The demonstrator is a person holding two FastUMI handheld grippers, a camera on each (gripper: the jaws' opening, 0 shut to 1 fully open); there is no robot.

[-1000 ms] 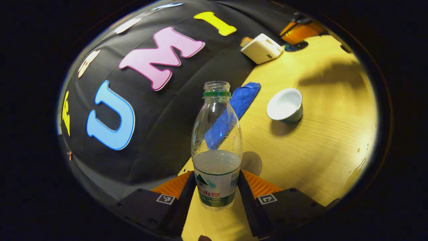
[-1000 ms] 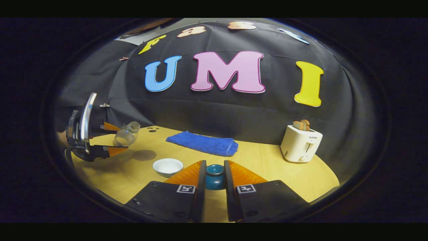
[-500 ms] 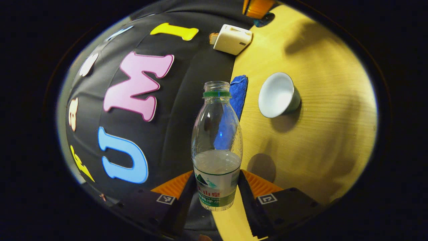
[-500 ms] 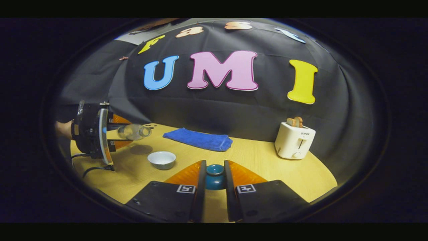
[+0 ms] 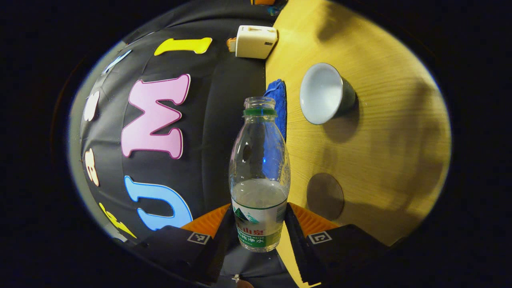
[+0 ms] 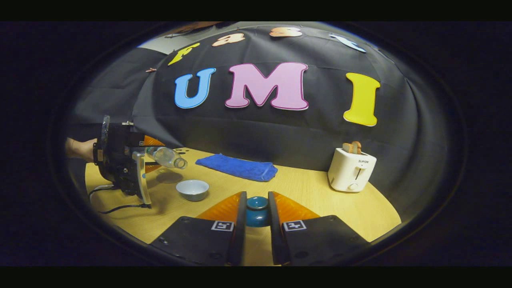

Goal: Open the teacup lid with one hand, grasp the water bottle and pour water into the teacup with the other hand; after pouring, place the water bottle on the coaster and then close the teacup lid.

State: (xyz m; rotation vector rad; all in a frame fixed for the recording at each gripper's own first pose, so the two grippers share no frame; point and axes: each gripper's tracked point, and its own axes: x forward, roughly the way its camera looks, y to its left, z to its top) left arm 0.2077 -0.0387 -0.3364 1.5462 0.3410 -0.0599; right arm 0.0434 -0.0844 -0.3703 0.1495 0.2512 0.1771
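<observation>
Tipping water bottle (image 5: 259,176) clenched in left tongs (image 5: 259,230) toward teacup (image 5: 322,94) upper right; our right tongs (image 6: 256,224) grip lid (image 6: 257,211) clear.

The left gripper (image 6: 154,155) is tipping the clear plastic water bottle (image 6: 167,157) further, its mouth swinging toward four o'clock above the white teacup (image 6: 193,189).

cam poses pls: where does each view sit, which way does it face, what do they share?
Left gripper view: rides the left gripper, rolled sideways, facing along the water bottle to the teacup; own fingers clamp the bottle.
Right gripper view: rides the right gripper, level, facing the wall; own fingers clamp the lid.
Shared: bottle, teacup, coaster, blue towel, toaster.
</observation>
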